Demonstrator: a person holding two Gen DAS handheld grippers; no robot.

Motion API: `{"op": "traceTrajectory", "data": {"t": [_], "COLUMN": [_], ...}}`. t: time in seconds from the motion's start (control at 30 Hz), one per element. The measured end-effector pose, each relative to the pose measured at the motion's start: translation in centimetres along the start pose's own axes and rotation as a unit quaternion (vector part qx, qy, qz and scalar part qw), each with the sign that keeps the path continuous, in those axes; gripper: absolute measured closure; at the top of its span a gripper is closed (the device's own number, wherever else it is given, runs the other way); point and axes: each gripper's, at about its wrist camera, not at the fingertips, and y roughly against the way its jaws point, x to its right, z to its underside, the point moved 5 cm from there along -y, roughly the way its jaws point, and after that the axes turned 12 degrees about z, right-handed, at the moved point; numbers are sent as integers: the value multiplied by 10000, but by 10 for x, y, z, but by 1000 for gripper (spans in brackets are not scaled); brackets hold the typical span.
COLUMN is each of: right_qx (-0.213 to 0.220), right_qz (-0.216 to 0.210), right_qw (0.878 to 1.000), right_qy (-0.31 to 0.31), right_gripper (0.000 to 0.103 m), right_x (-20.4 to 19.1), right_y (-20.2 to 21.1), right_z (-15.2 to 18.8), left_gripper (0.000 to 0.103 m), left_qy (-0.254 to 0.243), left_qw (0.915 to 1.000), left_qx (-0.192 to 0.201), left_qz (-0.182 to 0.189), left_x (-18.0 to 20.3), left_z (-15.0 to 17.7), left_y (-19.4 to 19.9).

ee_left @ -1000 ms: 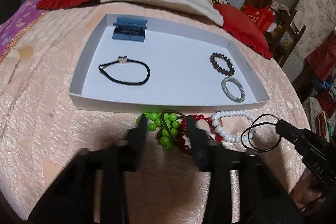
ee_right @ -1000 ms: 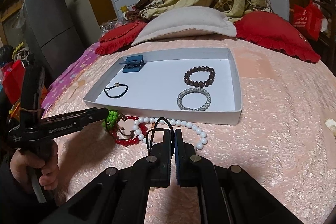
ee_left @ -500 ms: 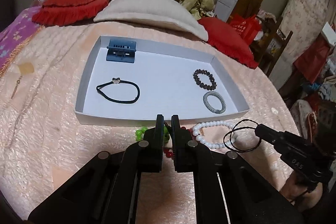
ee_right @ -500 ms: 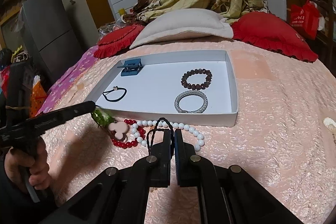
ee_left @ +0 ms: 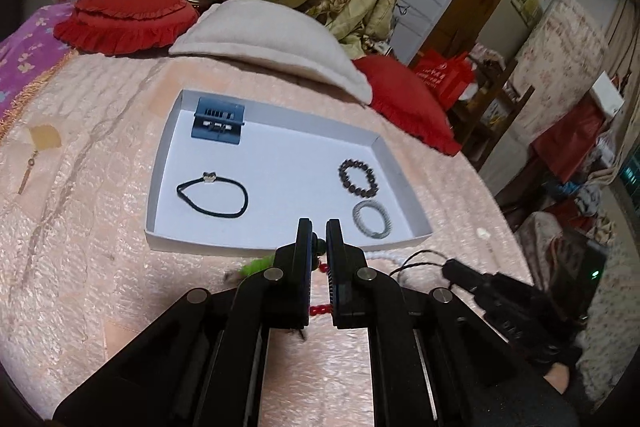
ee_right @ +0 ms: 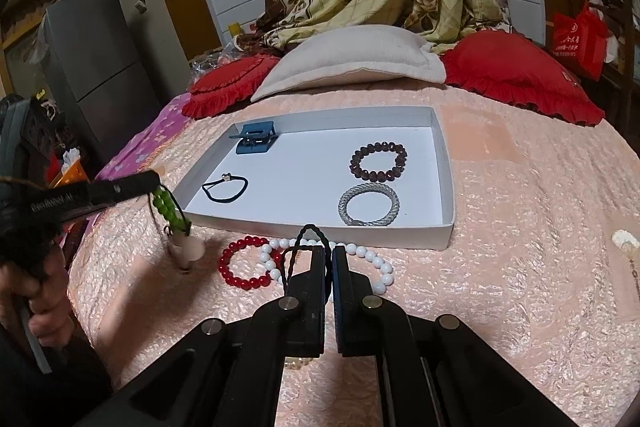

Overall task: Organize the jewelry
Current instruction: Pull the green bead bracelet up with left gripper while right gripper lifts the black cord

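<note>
Vs 1 s ago: left tongs were spread over the bead pile on the bed; now clenched on the green beads, lifted clear of the bedspread. In right view, beads hang from the tong tips at left-centre of frame, a pale pendant dangling at the bottom, just above the cover. In left view only a blurred green smear shows lower centre, beside the left finger. Right tongs unchanged: clamped on a black cord loop, same spot.

Around: red bracelet and white bead bracelet lie on the bed, touching, just in front of tray's near wall, lower centre. Person's hand grips the left handle at lower left edge. Pillows and a draped blanket in upper frame.

Tray, white, mid-frame, holds: blue clip in upper-left corner; black hair tie left; dark bead bracelet right; grey coil band just below it, near the near-right corner.
</note>
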Motion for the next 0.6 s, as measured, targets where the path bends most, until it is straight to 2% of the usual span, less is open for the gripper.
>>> {"op": "traceTrajectory", "data": {"t": [0.1,0.17,0.2,0.27,0.43,0.53,0.6], "right_qx": [18,32,37,22,25,20,22], "right_qz": [-2,0,7,17,38,35,21], "right_qw": [10000,10000,10000,10000,10000,10000,10000], "right_qy": [10,0,-9,-18,-24,-29,-28], "right_gripper": [100,100,100,100,100,100,100], "right_x": [-2,-2,-1,0,0,0,0], "right_y": [3,4,4,4,4,4,3], "right_z": [0,-1,-1,-1,0,0,-1], "left_gripper": [98,98,98,98,98,98,98], "left_qy": [69,-121,-99,62,-182,117,40], "left_qw": [10000,9999,9997,9997,9993,9980,9971], "left_qx": [12,50,-62,-219,-256,-567,-677], "left_qz": [52,-30,-191,-131,-184,-242,-354], "left_x": [4,7,1,-4,-2,-23,-27], "left_z": [-3,-3,0,6,10,22,26], "left_y": [8,11,5,0,0,-13,-16]}}
